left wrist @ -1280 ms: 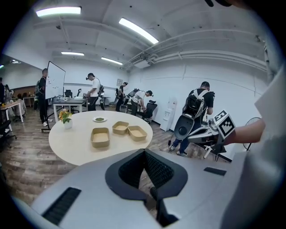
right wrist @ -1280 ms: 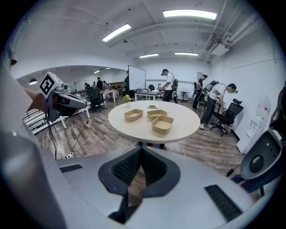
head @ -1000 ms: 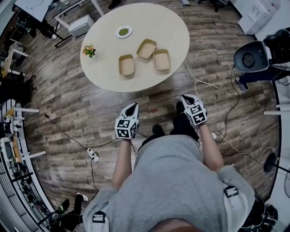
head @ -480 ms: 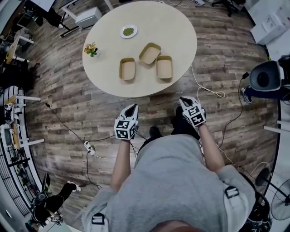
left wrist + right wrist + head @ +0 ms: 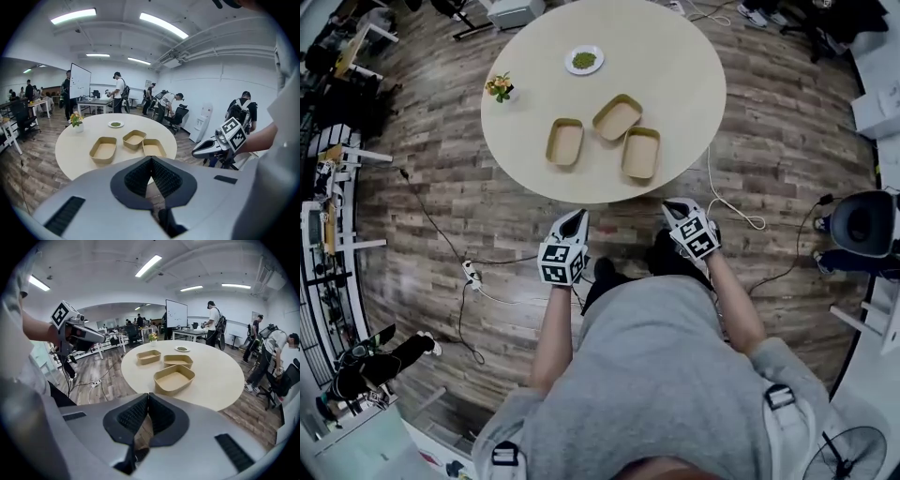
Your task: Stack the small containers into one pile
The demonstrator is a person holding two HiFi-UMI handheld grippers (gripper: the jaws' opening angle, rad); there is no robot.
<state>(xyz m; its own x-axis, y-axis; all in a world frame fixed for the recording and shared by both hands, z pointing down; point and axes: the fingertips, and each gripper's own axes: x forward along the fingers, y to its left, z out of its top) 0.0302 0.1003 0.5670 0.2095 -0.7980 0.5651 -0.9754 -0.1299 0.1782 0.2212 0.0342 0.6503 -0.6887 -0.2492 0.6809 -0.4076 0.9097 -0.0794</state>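
While we stand just short of the round bench (image 5: 675, 75), our left tool (image 5: 576, 218) and right tool (image 5: 673, 205) hover above the wooden floor (image 5: 441, 187), each with its jaws pressed together on nothing. Unstacked near the bench's closest edge sit the left container (image 5: 565, 142), middle container (image 5: 617, 116) and right container (image 5: 641, 153), side by side. A small plate (image 5: 584, 60) lies beyond them.

Left hand-held gripper (image 5: 573, 222) and right hand-held gripper (image 5: 674, 208) held forward; both closed, empty.
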